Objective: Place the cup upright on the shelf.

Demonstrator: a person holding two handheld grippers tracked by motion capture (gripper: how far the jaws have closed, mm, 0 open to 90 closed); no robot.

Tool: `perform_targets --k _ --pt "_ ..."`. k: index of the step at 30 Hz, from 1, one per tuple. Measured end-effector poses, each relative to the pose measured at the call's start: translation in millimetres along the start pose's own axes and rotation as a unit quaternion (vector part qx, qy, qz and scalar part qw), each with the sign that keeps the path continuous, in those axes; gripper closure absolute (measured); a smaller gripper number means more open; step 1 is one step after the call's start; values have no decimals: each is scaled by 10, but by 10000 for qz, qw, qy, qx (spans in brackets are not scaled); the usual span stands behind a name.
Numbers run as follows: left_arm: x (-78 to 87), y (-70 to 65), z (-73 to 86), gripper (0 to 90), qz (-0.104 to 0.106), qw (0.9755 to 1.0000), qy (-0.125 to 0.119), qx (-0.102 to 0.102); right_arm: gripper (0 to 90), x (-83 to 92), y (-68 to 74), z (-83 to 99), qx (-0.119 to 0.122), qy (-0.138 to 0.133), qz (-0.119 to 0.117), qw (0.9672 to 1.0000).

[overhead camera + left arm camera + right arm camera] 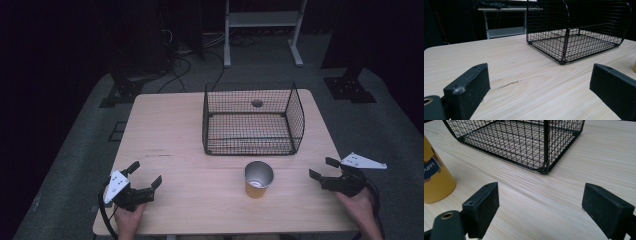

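An open yellow can (258, 180) with a shiny inside stands upright on the wooden table (175, 145), just in front of a black wire basket (252, 120). My left gripper (145, 174) rests open near the table's front left corner, nothing between its jaws. My right gripper (324, 168) is open at the front right edge, pointing toward the can and apart from it. In the right gripper view the can (435, 177) stands at the left, and the basket (524, 142) lies ahead. In the left gripper view the basket (579, 32) is ahead to the right.
The basket holds nothing. A small round hole (257, 103) shows in the tabletop behind the basket's mesh. A white metal stand (262, 30) and cables lie on the dark floor beyond the table. A faint scratch (504, 85) marks the wood ahead of my left gripper.
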State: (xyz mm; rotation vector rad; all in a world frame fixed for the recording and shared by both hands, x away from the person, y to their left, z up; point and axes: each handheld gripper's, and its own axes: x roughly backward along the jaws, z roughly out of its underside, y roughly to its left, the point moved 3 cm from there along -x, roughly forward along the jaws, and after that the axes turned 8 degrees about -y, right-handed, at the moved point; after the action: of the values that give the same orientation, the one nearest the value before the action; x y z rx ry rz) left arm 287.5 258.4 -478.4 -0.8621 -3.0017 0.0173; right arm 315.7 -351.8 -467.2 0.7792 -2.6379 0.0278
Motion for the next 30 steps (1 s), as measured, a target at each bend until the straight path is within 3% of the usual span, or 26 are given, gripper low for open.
perform_targets --k 12,30 --pt "9 -6 1 22 29 10000 -17 13 135 -45 151 -76 96 -74 -124 9998" --pt "10 -7 0 22 22 10000 -28 17 135 -134 433 -171 426 -76 -402 9983"
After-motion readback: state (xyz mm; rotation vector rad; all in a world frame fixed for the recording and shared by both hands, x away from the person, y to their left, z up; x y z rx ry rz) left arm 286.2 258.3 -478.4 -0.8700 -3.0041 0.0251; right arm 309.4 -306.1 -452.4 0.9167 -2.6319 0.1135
